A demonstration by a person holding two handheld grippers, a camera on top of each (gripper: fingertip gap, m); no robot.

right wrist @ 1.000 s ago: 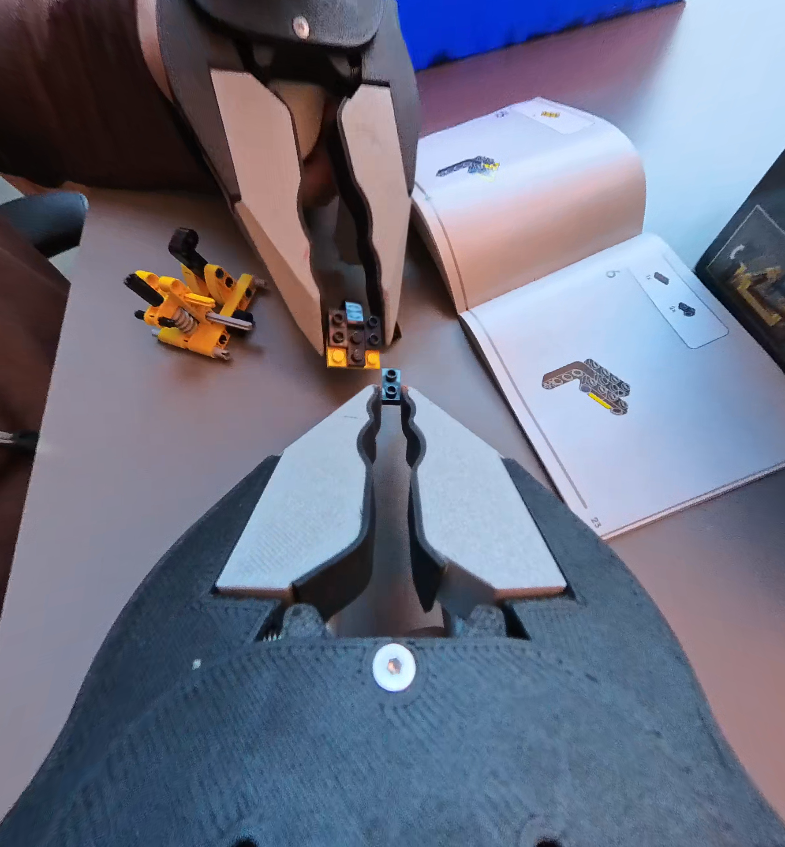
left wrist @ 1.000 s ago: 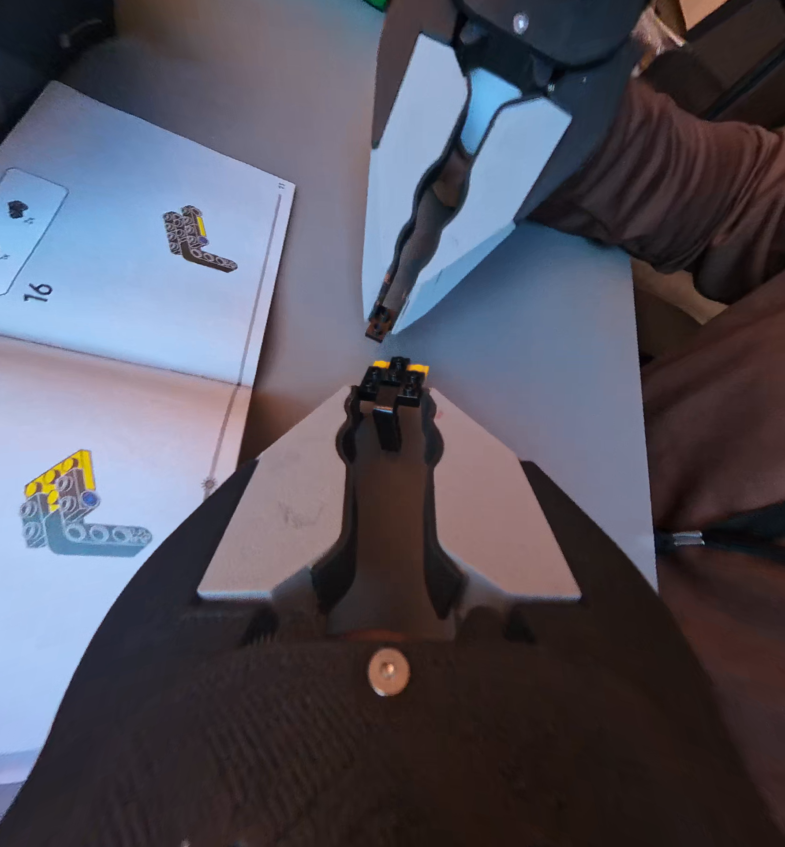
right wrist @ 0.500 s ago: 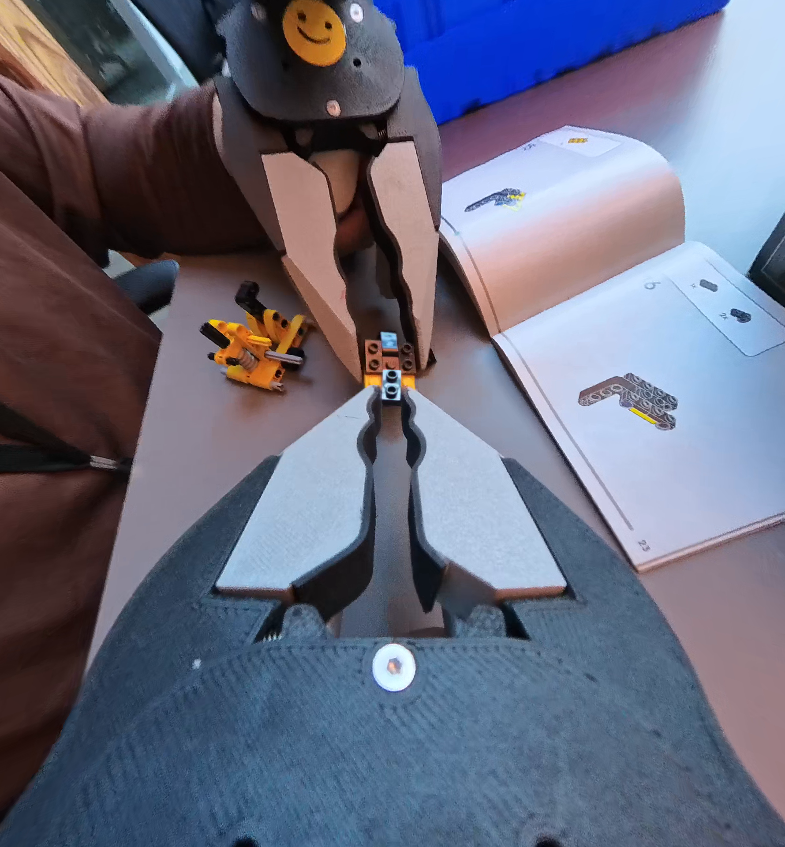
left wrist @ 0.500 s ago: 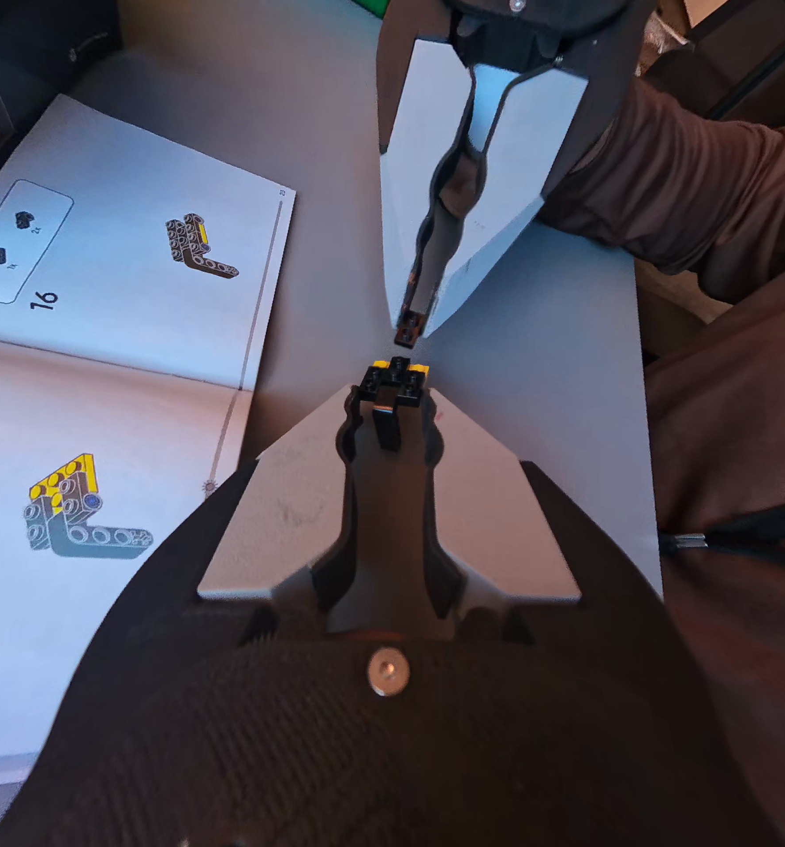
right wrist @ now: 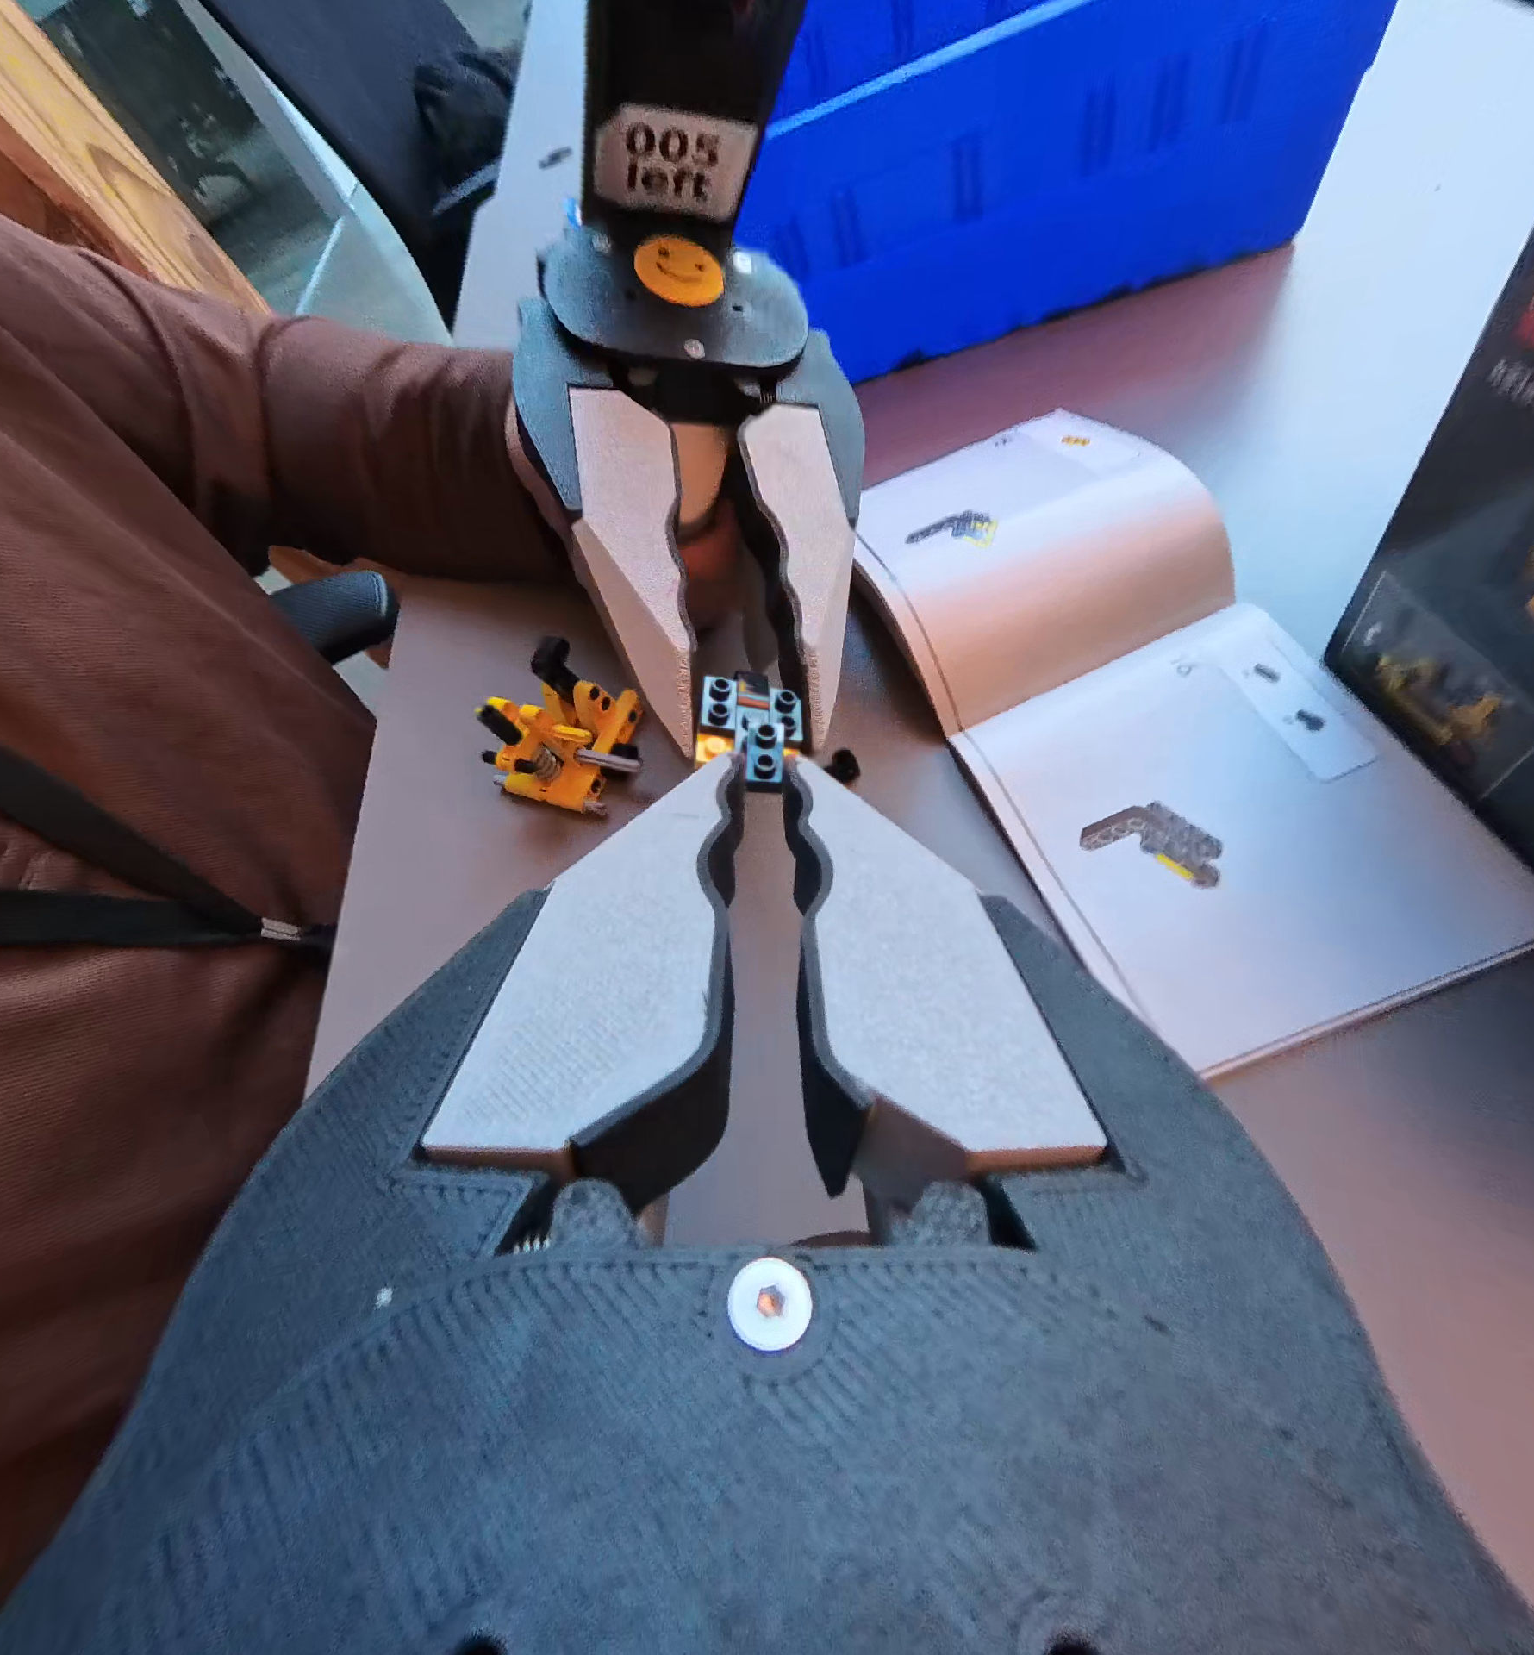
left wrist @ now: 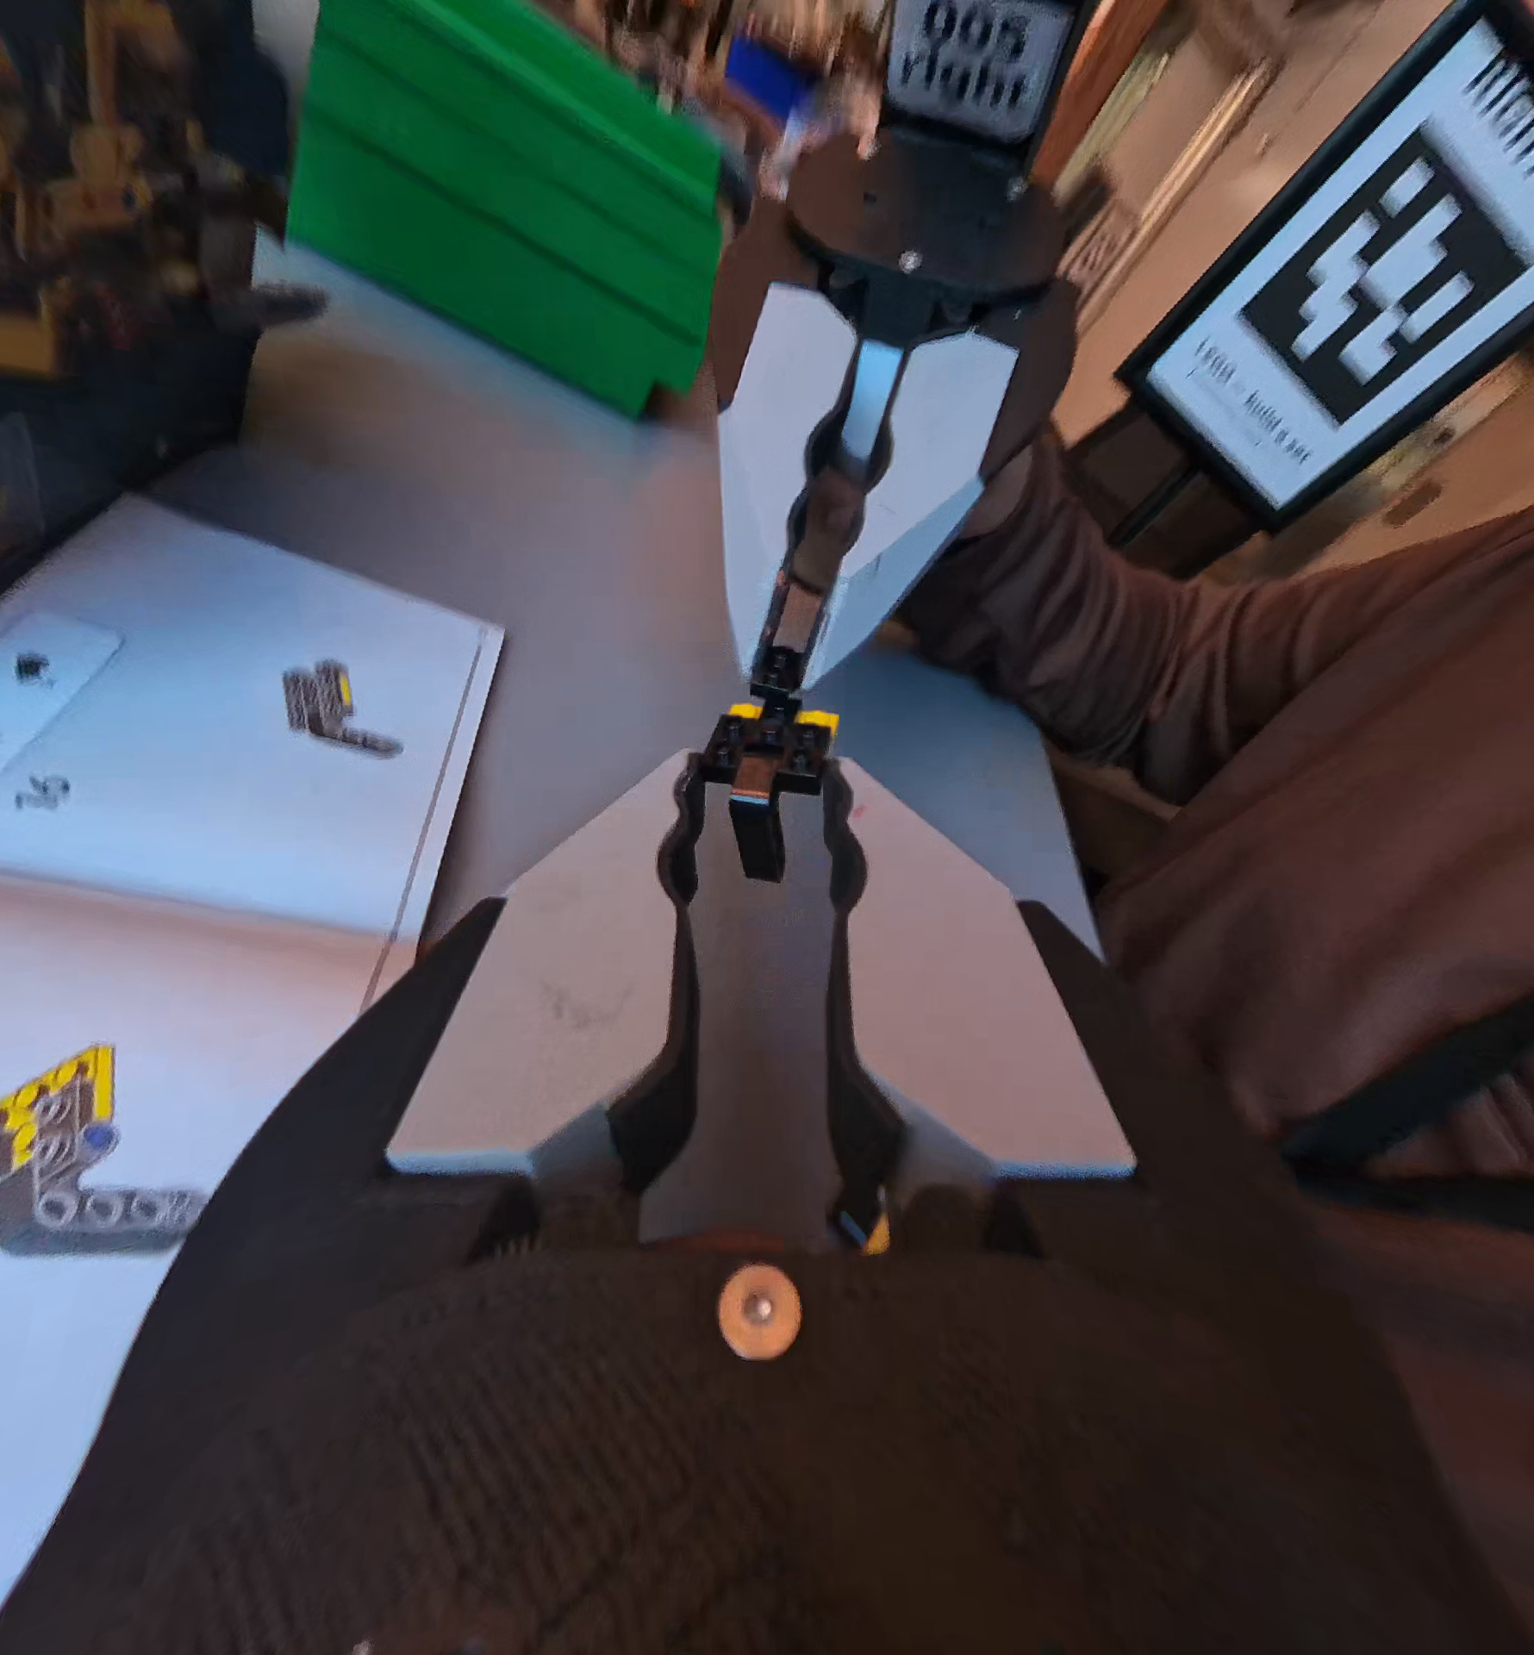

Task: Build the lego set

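I see a green bin point(left wrist: 513, 206) and a framed sign point(left wrist: 1390, 269) behind my table point(left wrist: 566, 537); a blue bin point(right wrist: 1059, 161) opposite.

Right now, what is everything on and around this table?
small black piece: one, black, pinched in the right gripper's tips, at the assembly's edge
black and yellow assembly: one, held in the left gripper
yellow sub-assembly: one, yellow and black, lying on the table near the person
instruction booklet: one, white, open on the table
set box: one, dark, standing beyond the booklet
blue bin: one, at the table's far side
green bin: one, at the far side
table: one, grey
left gripper: one, grey fingers
right gripper: one, grey fingers
sleeves: brown
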